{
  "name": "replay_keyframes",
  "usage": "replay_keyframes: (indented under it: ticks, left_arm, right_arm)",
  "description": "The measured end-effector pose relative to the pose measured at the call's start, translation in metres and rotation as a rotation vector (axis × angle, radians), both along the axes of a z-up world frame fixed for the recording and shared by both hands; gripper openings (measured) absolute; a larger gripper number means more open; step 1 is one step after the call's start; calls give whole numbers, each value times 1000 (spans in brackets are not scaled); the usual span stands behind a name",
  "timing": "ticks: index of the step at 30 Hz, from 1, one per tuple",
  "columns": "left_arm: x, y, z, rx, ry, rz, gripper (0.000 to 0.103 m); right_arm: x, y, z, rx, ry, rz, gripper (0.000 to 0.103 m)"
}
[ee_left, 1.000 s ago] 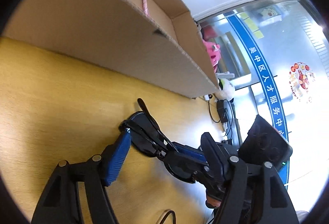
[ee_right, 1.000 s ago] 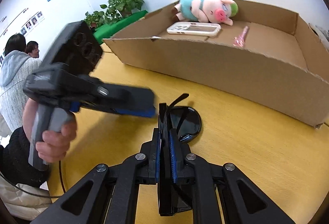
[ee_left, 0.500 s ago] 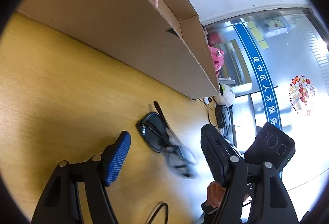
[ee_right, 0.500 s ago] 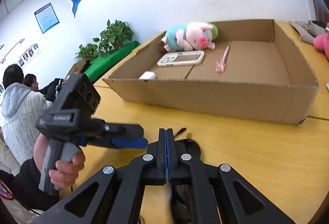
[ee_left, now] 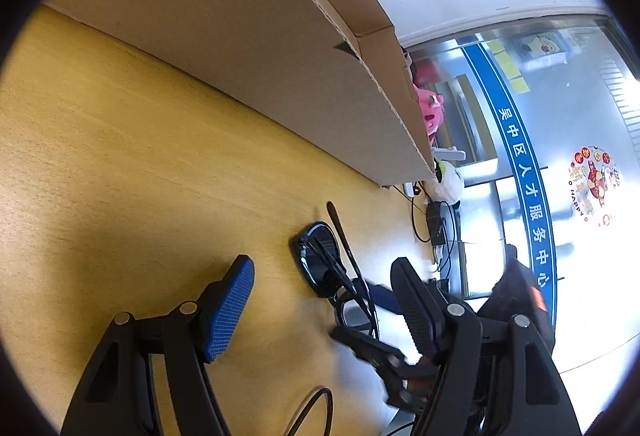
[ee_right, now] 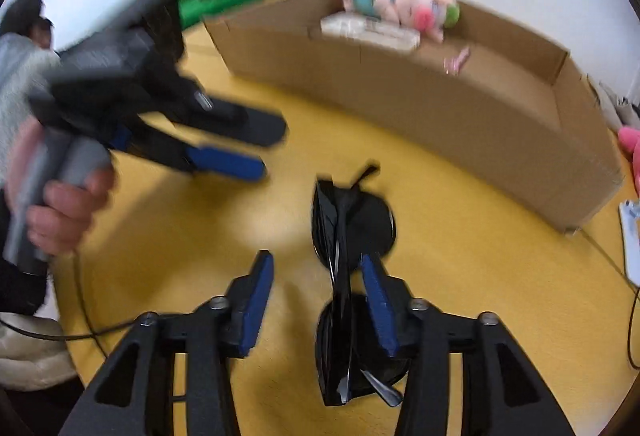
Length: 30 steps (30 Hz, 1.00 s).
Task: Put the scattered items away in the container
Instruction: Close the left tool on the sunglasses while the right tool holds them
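One sunglasses pair (ee_right: 348, 236) against right tongs (ee_right: 316, 290)

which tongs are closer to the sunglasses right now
Right. The right tongs are open with the sunglasses standing between the fingers, against the right one. The left tongs are open and off to the sunglasses' left.

One open brown cardboard box (ee_right: 420, 108) holds one pink plush pig (ee_right: 404, 2), one white phone case (ee_right: 370, 30) and one pink pen (ee_right: 458, 60); one pair of black sunglasses (ee_right: 348, 236) lies outside.
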<state>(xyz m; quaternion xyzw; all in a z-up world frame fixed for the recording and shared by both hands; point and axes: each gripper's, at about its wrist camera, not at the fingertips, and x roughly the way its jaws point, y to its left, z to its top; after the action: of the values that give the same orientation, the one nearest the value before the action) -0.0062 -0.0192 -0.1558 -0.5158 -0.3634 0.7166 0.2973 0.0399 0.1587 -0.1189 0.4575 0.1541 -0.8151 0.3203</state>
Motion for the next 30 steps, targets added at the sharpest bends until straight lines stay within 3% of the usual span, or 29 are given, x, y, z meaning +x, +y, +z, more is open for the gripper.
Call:
replay_keyframes:
  ticks: [1, 2, 5, 10, 15, 19, 22, 25, 30]
  left_arm:
    - [1, 1, 1, 1, 1, -5, 70]
    - [2, 3, 1, 1, 1, -11, 70]
    - [3, 7, 2, 6, 3, -28, 70]
    - [3, 17, -1, 21, -1, -62, 70]
    - [3, 32, -6, 76, -7, -122, 70]
    - [1, 32, -6, 94, -1, -112, 69]
    - [-1, 28, -3, 83, 8, -97, 59]
    - [-3, 26, 2, 48, 16, -90, 39]
    - [-7, 28, 21, 15, 60, -95, 32]
  right_arm:
    - [-2, 0, 0, -2, -3, -9, 11]
    - [-4, 2, 0, -16, -20, -17, 10]
    - [-7, 6, 1, -27, -9, -65, 10]
    - [-6, 16, 15, -188, 2, -125, 10]
    - [1, 14, 24, -274, 27, -125, 10]
    - [9, 9, 26, -307, 16, -95, 10]
    - [10, 2, 24, -290, 12, -83, 10]
    - [7, 1, 24, -288, 11, -90, 10]
    - [2, -4, 30, -270, 22, -86, 10]
